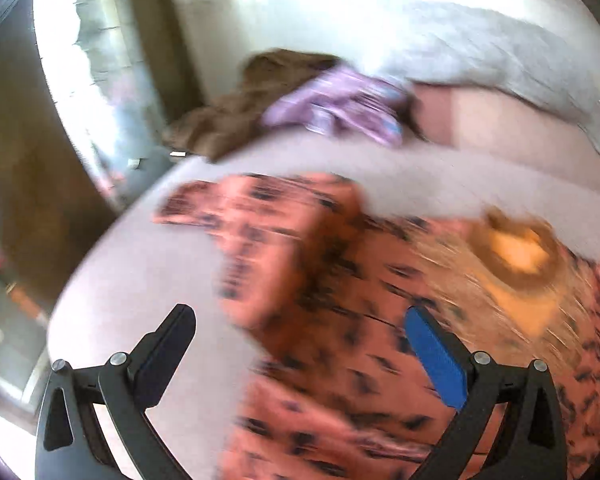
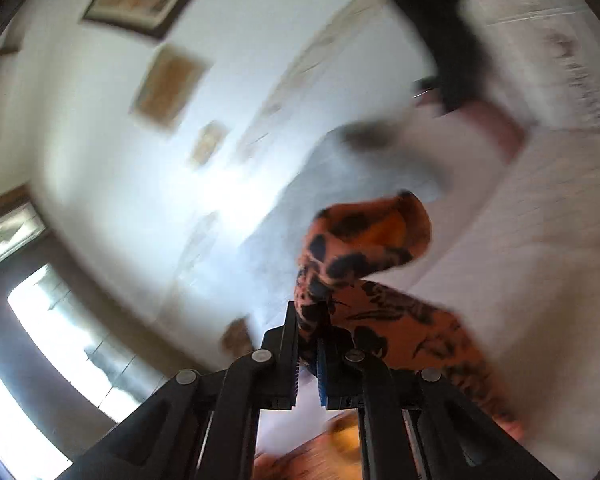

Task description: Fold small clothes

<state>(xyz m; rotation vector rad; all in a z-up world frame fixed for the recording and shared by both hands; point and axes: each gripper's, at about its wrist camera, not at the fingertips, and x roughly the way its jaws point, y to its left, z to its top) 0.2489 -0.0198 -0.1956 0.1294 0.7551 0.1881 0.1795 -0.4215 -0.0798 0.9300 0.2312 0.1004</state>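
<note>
An orange garment with dark blotches [image 1: 340, 320] lies spread on a pale bed surface [image 1: 148, 264], blurred by motion. A yellow-brown patch [image 1: 516, 248] shows on it at the right. My left gripper [image 1: 300, 320] hovers above the cloth, open, with nothing between its fingers. In the right wrist view my right gripper [image 2: 308, 336] is shut on a corner of the orange garment [image 2: 364, 256]. That corner is lifted off the bed and flops over above the jaws, while the rest trails down to the right.
A heap of clothes sits at the bed's far edge: a brown piece [image 1: 228, 120] and a lilac one [image 1: 340, 104]. A grey blanket [image 1: 480, 48] lies behind them. Framed pictures [image 2: 168, 84] hang on the white wall. A bright window [image 2: 60, 328] is at the left.
</note>
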